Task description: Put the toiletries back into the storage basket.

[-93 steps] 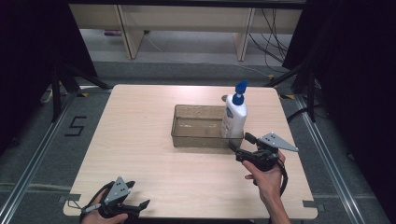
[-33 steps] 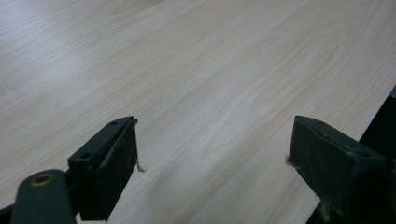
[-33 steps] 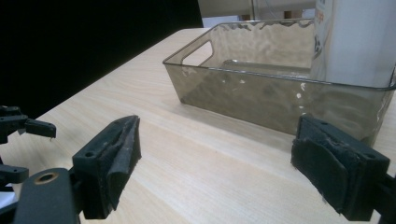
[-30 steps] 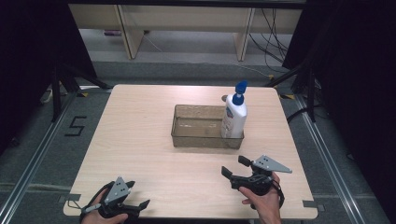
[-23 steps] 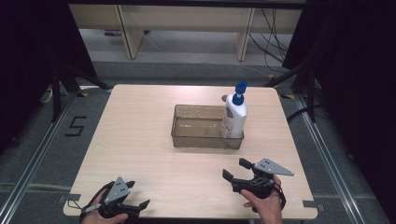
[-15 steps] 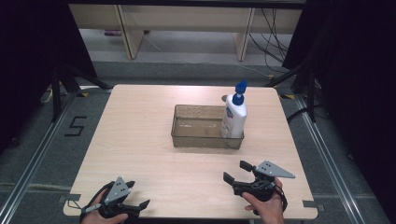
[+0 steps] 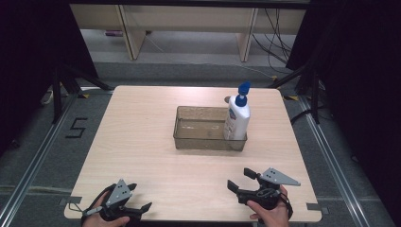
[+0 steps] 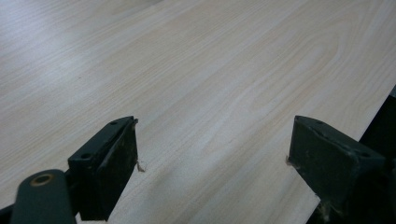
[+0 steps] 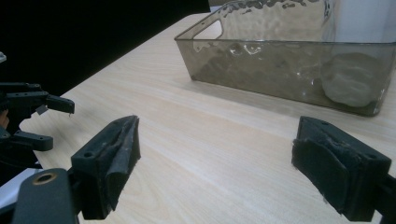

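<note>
Nearest the person, the left tool (image 7: pixel 135 206) lies at the 7 o'clock corner of the pale wood-grain worktop (image 7: pixel 142 142), held by the left hand (image 7: pixel 101 216). Its jaws stand wide apart with nothing between them; the left gripper view shows bare worktop (image 8: pixel 210 84) between the black pads (image 8: pixel 116 163).

The right tool (image 7: pixel 241 182) sits at about 5 o'clock, gripped by the right hand (image 7: pixel 272 215), grey three-cornered plate on top. Its jaws are also spread wide and empty, confirmed in the right gripper view, where the pads (image 9: pixel 119 156) frame open worktop (image 9: pixel 210 154) and the left tool (image 9: pixel 28 116) shows at 9 o'clock.

Farther off, near the worktop centre, stands a smoked translucent rectangular plastic bin (image 7: pixel 198 142) (image 9: pixel 261 70). A white pump bottle with blue dispenser head (image 7: pixel 238 116) stands upright inside the bin's 3 o'clock end, well apart from both tools.
</note>
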A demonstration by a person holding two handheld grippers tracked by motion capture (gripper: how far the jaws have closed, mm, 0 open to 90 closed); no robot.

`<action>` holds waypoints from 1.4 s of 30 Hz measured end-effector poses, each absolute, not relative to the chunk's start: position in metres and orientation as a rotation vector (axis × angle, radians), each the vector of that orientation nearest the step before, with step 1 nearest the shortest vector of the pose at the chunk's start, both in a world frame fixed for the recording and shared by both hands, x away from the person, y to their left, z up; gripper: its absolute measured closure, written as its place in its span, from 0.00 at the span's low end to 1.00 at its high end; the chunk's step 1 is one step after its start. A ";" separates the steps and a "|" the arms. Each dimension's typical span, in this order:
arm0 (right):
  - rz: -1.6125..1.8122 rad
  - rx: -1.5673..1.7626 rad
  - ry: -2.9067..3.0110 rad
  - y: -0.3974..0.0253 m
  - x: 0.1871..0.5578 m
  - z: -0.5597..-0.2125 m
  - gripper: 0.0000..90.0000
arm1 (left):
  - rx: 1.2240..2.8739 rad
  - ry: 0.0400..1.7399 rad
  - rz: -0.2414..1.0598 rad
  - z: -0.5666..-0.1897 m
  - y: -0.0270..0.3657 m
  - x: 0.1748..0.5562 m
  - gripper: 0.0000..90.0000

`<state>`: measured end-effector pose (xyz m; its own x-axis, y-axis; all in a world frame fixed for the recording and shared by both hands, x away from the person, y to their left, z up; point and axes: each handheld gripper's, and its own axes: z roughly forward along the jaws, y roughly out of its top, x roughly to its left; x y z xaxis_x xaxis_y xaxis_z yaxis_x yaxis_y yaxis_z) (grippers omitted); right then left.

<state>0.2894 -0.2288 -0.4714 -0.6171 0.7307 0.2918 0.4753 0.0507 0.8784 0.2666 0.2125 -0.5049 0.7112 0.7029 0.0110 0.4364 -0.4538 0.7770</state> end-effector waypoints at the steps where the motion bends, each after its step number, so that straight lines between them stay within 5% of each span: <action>1: 1.592 1.240 2.074 -0.229 0.288 -0.473 0.17 | 2.119 0.863 0.428 -0.505 0.213 0.267 0.17; 42: 1.503 1.276 2.168 -0.232 0.261 -0.482 0.17 | 2.124 0.848 0.404 -0.505 0.212 0.266 0.17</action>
